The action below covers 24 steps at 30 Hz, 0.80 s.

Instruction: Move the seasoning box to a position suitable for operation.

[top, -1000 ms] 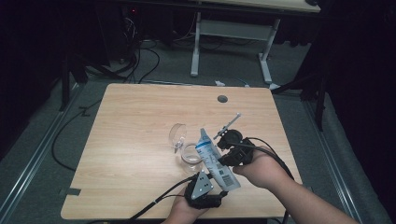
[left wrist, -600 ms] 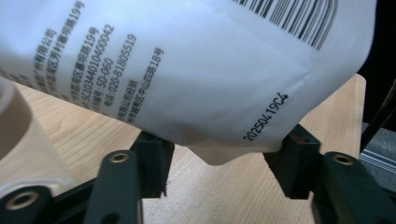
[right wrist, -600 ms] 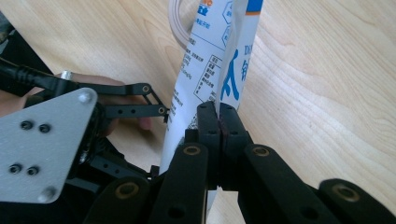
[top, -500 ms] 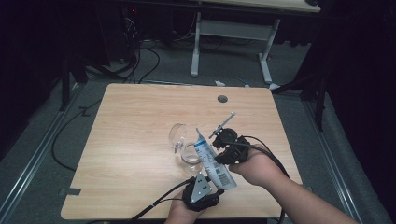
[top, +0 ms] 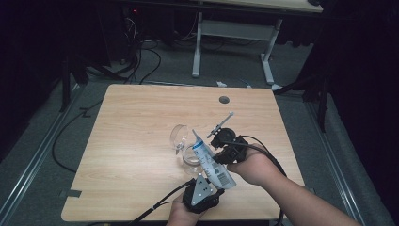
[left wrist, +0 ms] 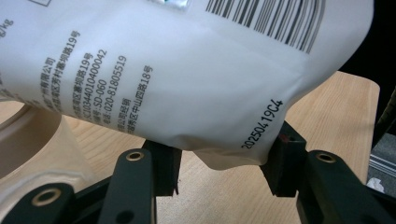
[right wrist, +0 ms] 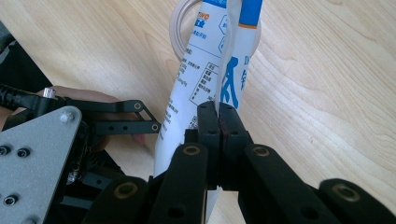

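White pouch (top: 211, 157) with blue print, black small text, a barcode and a date stamp near its lower end. Soft, creased, top edge pinched flat. Sits lower middle of the high view, tilted, top end up-left over a glass (top: 190, 157), bottom end down-right toward the left tongs (top: 209, 181). In the right gripper view the pouch (right wrist: 205, 79) runs from lower centre up to the top edge, blue band at the top, cut off there.

Right tongs (right wrist: 218, 122) clenched on the pouch, jaws tight together with a flat fold of it between them. In the high view the right tongs (top: 217, 149) sit right of the pouch, mid-frame.

Left tongs (left wrist: 219, 158): jaws have just been closing, the pouch's bottom corner (left wrist: 224, 154) is between them; the right pad seems to touch it, the left is close, real pressing hard to make out.

Left gripper view: pouch (left wrist: 187, 70) fills the upper frame, cut off on top and left, text upside down. Pale blurred curve at lower left, can't tell what.

Second clear glass (top: 180, 136) just up-left, on its side, faint. Wooden counter (top: 141, 122) under everything. Most of the left hand (top: 181, 216) is cut off by the bottom edge; right hand (top: 254, 167) at lower right.
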Each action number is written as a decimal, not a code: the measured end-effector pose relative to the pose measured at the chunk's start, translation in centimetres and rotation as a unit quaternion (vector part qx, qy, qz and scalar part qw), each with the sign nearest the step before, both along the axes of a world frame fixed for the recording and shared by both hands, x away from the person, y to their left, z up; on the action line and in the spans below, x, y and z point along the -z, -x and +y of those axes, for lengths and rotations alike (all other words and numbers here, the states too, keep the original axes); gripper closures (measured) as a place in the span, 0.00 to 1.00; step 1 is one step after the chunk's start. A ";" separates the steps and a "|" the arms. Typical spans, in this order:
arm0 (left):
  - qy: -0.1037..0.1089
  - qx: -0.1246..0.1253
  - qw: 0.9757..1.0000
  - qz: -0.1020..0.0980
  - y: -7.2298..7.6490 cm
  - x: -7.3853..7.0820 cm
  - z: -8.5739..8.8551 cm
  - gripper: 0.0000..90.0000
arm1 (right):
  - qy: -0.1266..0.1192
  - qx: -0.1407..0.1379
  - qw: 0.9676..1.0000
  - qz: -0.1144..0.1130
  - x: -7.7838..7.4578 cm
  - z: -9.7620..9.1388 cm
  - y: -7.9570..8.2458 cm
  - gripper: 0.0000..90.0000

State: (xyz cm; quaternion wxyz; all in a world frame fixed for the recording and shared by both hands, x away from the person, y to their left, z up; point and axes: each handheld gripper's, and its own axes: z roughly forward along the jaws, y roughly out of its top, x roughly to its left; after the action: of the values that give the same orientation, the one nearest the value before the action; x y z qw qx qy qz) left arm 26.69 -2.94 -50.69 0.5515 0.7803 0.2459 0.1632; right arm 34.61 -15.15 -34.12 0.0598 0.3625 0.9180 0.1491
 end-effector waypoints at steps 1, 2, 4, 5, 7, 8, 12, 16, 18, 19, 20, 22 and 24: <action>0.000 -0.001 1.000 0.003 -0.1 0.0 0.0 0.61 | 0.001 0.003 1.000 -0.001 0.0 0.1 0.0 1.00; 0.000 -0.001 1.000 0.003 -0.1 -0.1 0.0 0.61 | 0.003 0.003 1.000 -0.002 0.0 0.2 -0.1 1.00; 0.001 -0.003 1.000 0.006 -0.2 -0.1 0.1 0.61 | 0.000 0.006 1.000 -0.003 0.0 0.3 -0.2 0.99; 0.000 -0.003 1.000 0.006 -0.3 -0.1 0.1 0.61 | -0.002 0.011 1.000 -0.002 0.1 0.3 -0.2 0.99; 0.000 -0.003 1.000 0.007 -0.3 -0.1 0.1 0.61 | -0.003 0.017 1.000 0.001 0.1 0.3 -0.3 0.99; 0.000 -0.003 1.000 0.007 -0.3 -0.1 0.1 0.61 | -0.004 0.019 1.000 0.001 0.1 0.4 -0.3 0.99; -0.002 -0.002 1.000 0.005 -0.3 -0.1 0.1 0.61 | 0.000 0.014 1.000 -0.001 0.2 0.4 -0.4 1.00; -0.004 -0.002 1.000 0.000 -0.3 -0.3 0.1 0.61 | 0.004 0.002 1.000 -0.006 0.1 0.5 -0.4 1.00; -0.003 -0.003 1.000 -0.001 -0.3 -0.4 0.0 0.61 | 0.005 -0.002 1.000 -0.008 0.0 0.4 -0.5 1.00; -0.002 -0.003 1.000 -0.001 -0.4 -0.5 0.0 0.61 | 0.004 -0.003 1.000 -0.009 -0.1 0.4 -0.5 1.00; -0.001 -0.002 1.000 -0.002 -0.4 -0.6 0.0 0.61 | 0.004 -0.003 1.000 -0.009 -0.2 0.4 -0.5 1.00; 0.001 -0.001 1.000 0.000 -0.4 -0.7 0.0 0.61 | 0.004 -0.003 1.000 -0.010 -0.3 0.4 -0.6 1.00; 0.003 0.001 1.000 0.001 -0.5 -0.7 0.1 0.60 | 0.003 -0.002 1.000 -0.011 -0.3 0.4 -0.6 1.00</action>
State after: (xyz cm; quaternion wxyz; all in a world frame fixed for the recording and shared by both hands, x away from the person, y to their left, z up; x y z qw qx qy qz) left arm 27.17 -2.88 -49.95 0.5534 0.7790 0.2466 0.1613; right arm 35.23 -14.76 -33.77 0.0706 0.3585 0.9187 0.1504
